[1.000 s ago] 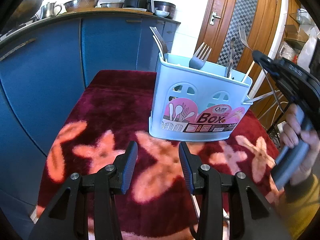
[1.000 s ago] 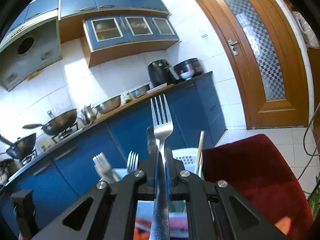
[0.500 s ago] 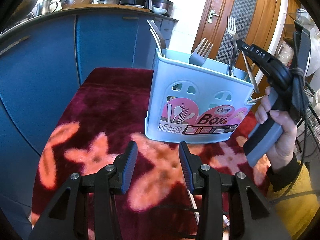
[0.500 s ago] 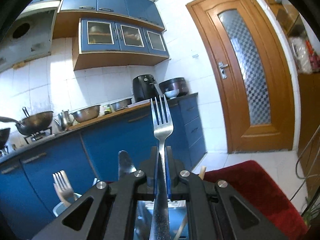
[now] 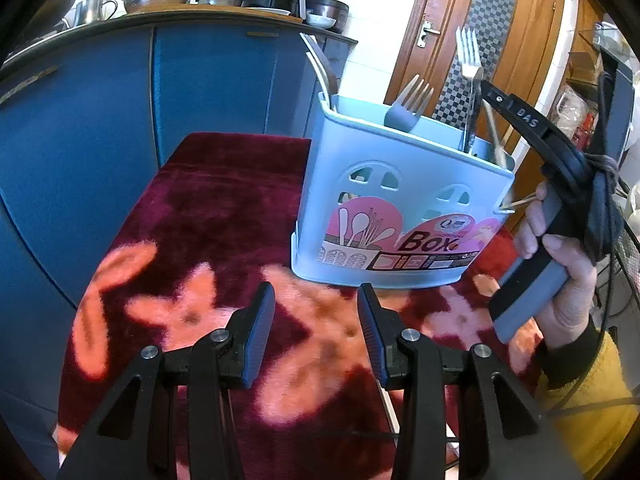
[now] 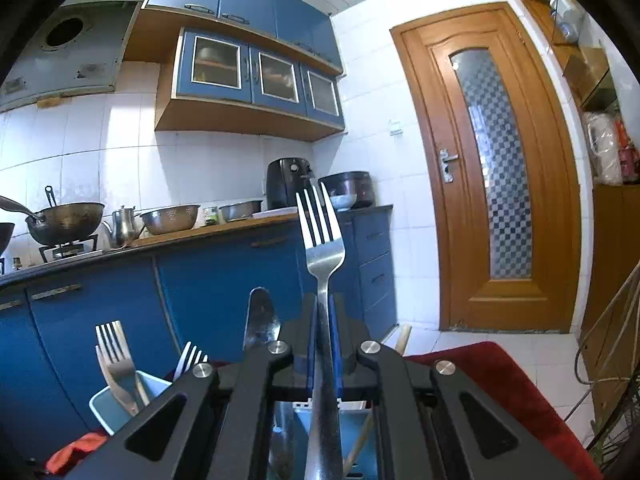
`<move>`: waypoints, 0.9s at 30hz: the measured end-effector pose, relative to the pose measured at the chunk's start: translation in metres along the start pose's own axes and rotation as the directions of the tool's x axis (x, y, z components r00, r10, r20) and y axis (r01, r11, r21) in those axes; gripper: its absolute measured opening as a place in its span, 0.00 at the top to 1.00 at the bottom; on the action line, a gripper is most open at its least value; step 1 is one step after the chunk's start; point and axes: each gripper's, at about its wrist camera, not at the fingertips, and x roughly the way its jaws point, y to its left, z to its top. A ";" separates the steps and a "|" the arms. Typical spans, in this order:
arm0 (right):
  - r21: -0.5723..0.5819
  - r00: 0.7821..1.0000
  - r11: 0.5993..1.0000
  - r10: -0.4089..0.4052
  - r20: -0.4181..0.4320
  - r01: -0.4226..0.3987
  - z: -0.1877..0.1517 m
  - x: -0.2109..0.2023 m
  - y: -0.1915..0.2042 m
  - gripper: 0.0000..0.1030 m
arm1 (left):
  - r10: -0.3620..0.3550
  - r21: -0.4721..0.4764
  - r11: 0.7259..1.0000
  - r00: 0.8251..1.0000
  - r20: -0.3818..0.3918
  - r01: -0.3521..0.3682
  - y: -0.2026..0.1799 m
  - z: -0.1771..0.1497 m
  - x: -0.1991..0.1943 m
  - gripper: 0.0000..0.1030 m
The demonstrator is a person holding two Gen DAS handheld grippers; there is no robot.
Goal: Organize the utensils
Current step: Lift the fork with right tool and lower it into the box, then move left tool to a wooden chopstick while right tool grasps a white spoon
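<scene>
1. My right gripper is clamped tight on a steel fork, pads pinching the handle, tines up.
2. In the left wrist view that same fork stands upright over the right end of the pale blue utensil box, its lower part dropping behind the box rim; I can't tell whether it reaches the bottom.
3. My right hand wraps the grey handle of that gripper, just right of the box; yellow sleeve below it.
4. My left gripper is partly open with nothing between the jaws, hovering over the red patterned cloth in front of the box, apart from it.
5. The box sits on the cloth, pink label with "Box" facing my left camera.
6. Already in the box: a fork with a blue-grey neck near the middle, more utensils at the left end, wooden sticks at the right end.
7. From the right wrist view: forks in the left compartment, a knife blade just left of my gripped fork.
8. Behind: blue cabinets, wooden door.
</scene>
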 end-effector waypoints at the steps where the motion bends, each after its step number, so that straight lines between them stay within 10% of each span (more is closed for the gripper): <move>1: 0.010 1.000 1.000 0.003 -0.008 -0.003 0.001 -0.001 -0.001 0.92 | 0.000 -0.002 1.000 1.000 0.000 0.000 0.001 0.000 0.000 0.58; 27: 0.062 0.982 0.994 0.098 -0.164 -0.089 0.009 -0.062 -0.026 0.84 | -0.010 0.016 1.000 1.000 0.003 0.010 -0.011 -0.001 -0.011 0.58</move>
